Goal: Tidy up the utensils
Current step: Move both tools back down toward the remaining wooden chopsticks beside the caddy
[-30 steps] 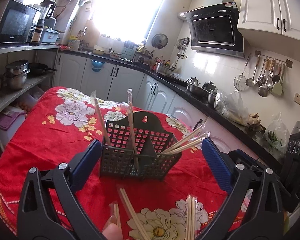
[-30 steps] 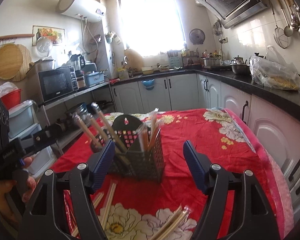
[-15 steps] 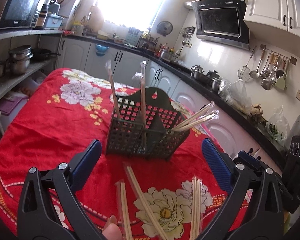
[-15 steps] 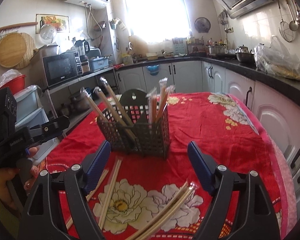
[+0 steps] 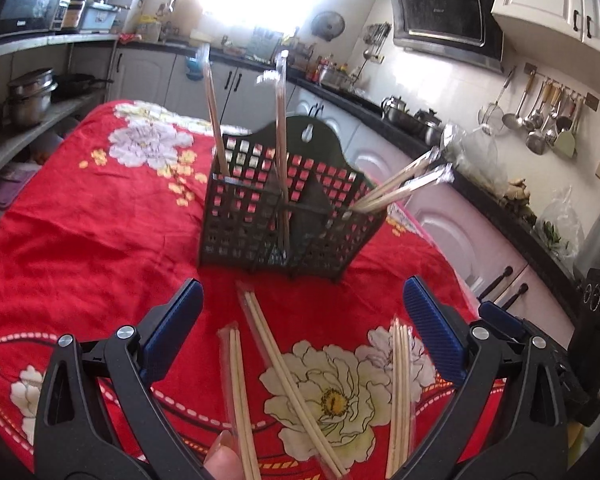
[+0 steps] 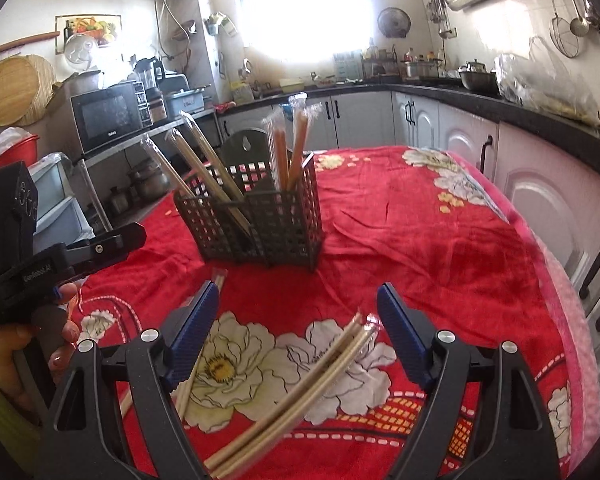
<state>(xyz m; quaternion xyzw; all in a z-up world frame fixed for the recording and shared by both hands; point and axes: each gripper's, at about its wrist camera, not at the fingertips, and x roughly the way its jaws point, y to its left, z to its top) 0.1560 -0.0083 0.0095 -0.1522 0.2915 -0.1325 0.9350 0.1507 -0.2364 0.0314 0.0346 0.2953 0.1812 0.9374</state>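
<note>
Distance from the caddy (image 5: 288, 204) has grown on both sides over the last second: each wrist view now looks down from farther back, so the black slotted holder sits higher in frame and more of the red flowered tabletop (image 5: 80, 216) shows in front of it. With that pull-back, the loose wrapped chopsticks have come into sight — three bundles under the left tool (image 5: 300, 330), namely a short pair (image 5: 238, 392), a long diagonal pair (image 5: 288, 376) and a set to the right (image 5: 400, 384). Under the right tool (image 6: 298, 330) lies a curved bundle (image 6: 300, 396), with more sticks (image 6: 204, 344) running beneath its left finger.

Both tools stand spread wide with nothing between their blue pads. My reading is that one drop-off is over and each tool is lining up for the next pick; the caddy already holds several wrapped pairs (image 6: 288, 148), upright or leaning, while at least four bundles wait on the cloth.

Hard to judge: which compartment each standing pair occupies, since the mesh and divider overlap. The near ends of the loose bundles run out of frame or under the tool arms, the right view's curved bundle is motion-blurred, and the window glare washes out the far counter. A fingertip (image 5: 222, 456) shows at the left view's bottom edge — the hand itself is cut off.
</note>
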